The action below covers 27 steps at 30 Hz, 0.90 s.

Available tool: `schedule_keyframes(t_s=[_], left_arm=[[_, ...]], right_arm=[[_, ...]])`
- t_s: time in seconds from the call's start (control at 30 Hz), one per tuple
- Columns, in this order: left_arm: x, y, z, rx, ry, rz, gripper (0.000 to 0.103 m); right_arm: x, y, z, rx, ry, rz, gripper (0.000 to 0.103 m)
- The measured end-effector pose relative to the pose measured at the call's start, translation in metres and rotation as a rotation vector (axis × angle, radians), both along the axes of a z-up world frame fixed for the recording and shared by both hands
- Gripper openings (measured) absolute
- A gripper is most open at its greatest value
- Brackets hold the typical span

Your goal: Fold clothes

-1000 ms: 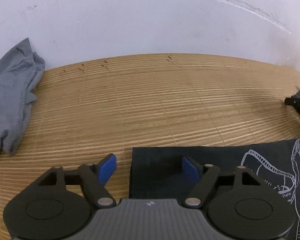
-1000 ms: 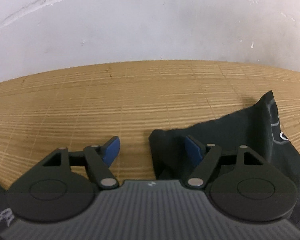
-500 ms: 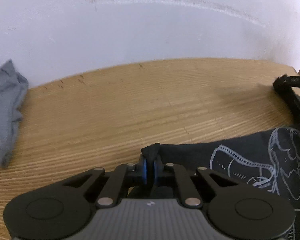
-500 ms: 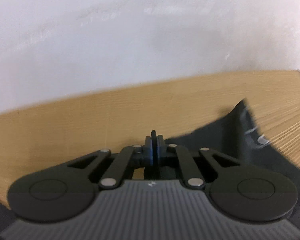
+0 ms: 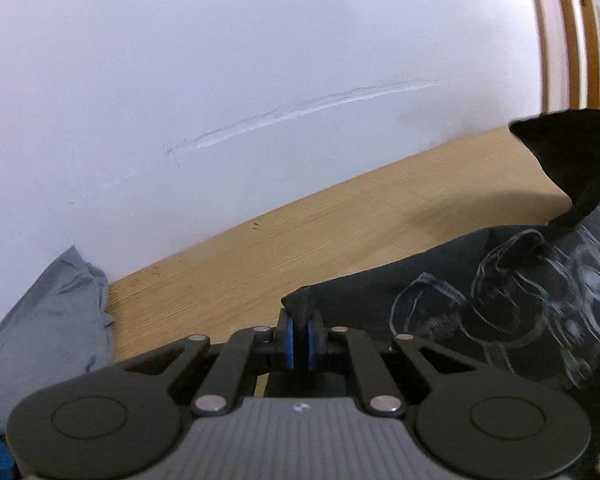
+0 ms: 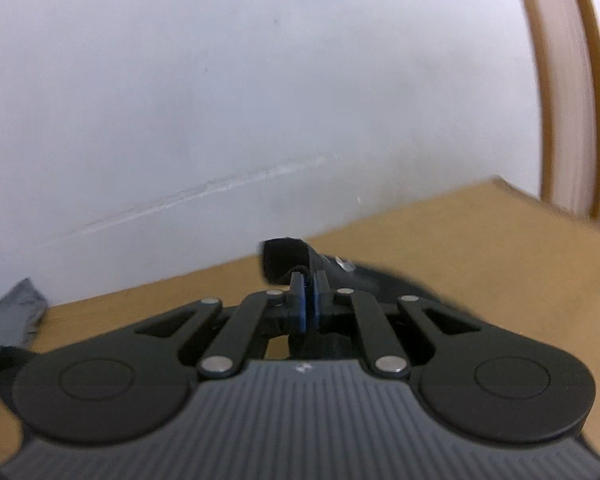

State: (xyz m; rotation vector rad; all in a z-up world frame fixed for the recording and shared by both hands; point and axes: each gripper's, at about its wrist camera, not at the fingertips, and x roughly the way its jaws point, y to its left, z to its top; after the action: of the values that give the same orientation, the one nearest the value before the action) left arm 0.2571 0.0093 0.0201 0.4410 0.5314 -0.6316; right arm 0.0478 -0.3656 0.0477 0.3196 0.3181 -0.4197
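Two tools, left tool (image 5: 299,338) and right tool (image 6: 309,300), clenched on black shirt (image 5: 480,304), its hem hidden below.

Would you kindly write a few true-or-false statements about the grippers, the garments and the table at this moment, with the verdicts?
1. The left gripper is shut on a corner of the black printed shirt. True.
2. The right gripper is wide open with nothing between its blue pads. False: it is shut on black fabric of the same shirt.
3. A grey garment lies at the left of the wooden table, by the white wall. True.
4. The grey garment is held by a gripper. False: neither gripper touches it.
5. The black shirt lies fully flat. False: its pinched parts are lifted off the table.
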Motion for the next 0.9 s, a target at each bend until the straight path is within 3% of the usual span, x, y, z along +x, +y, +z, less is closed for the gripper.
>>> schedule_keyframes(t_s=[0.2,0.37,0.6,0.7,0.77,0.83,0.9], left_arm=[[-0.043,0.018,-0.018,0.053,0.039,-0.029,0.008],[-0.051,0.016,-0.046,0.117,0.044,-0.015,0.008],[-0.057,0.026,-0.017,0.014,-0.01,0.032,0.008],[-0.061,0.027,-0.013,0.035,-0.029,0.001,0.008],[-0.065,0.027,-0.022,0.078,-0.023,-0.019,0.008],[-0.066,0.027,-0.037,0.108,0.015,-0.02,0.008],[-0.066,0.027,-0.051,0.115,0.052,-0.013,0.008]], right_arm=[[-0.069,0.033,-0.034,0.112,0.062,-0.045,0.007],[-0.073,0.046,-0.058,0.136,0.132,-0.044,0.007],[-0.084,0.057,-0.026,0.087,0.018,-0.004,0.006],[-0.09,0.059,-0.01,0.08,-0.02,0.024,0.005],[-0.091,0.06,-0.011,0.067,0.015,0.047,0.007],[-0.084,0.059,-0.02,0.08,0.106,0.054,0.011],[-0.068,0.049,-0.041,0.107,0.21,0.035,0.029]])
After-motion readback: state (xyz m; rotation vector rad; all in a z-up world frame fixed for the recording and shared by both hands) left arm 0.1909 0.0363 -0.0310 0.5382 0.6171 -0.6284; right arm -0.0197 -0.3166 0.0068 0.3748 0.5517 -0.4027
